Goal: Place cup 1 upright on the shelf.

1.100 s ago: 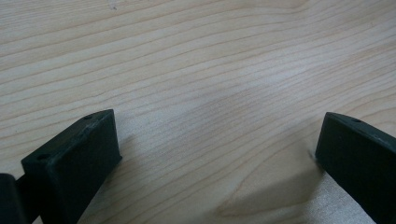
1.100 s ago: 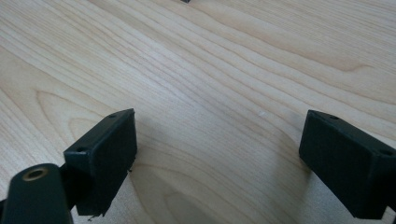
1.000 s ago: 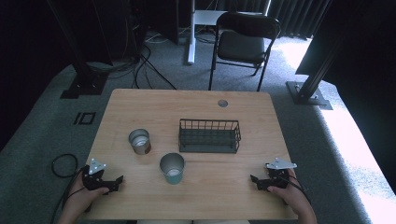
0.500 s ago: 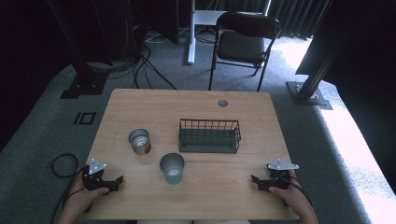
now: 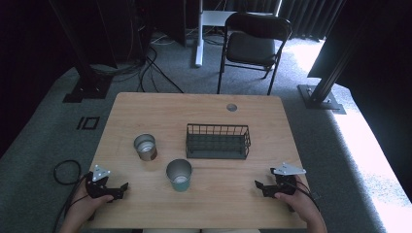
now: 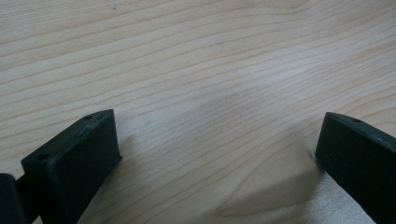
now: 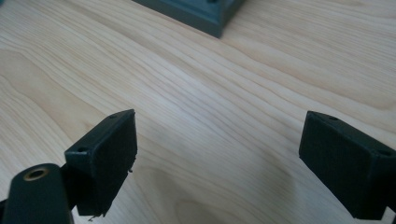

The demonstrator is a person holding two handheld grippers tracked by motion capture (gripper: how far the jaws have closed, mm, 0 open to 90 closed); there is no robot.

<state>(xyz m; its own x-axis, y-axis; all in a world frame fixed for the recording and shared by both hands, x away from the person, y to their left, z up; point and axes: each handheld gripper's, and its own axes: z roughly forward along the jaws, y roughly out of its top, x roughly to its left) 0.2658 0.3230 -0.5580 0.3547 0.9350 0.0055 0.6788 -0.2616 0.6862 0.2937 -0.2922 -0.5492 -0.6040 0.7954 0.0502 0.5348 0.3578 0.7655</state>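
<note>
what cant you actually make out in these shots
- Inside of the teal cup: high view, too small to tell whether it holds anything.
- Inside of the metal cup: high view, likewise too small.
- Wire basket: right gripper view, cut off by the top edge, one base corner visible.
- Left tongs: left gripper view, bottom edge cuts off both open jaws.

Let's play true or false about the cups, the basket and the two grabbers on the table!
1. The left gripper is holding a cup. False: its jaws are open over bare table.
2. The wire basket is empty. True.
3. The green cup lies on its side. False: it stands upright.
4. The silver cup stands left of the basket. True.
5. The right gripper is open. True.
</note>
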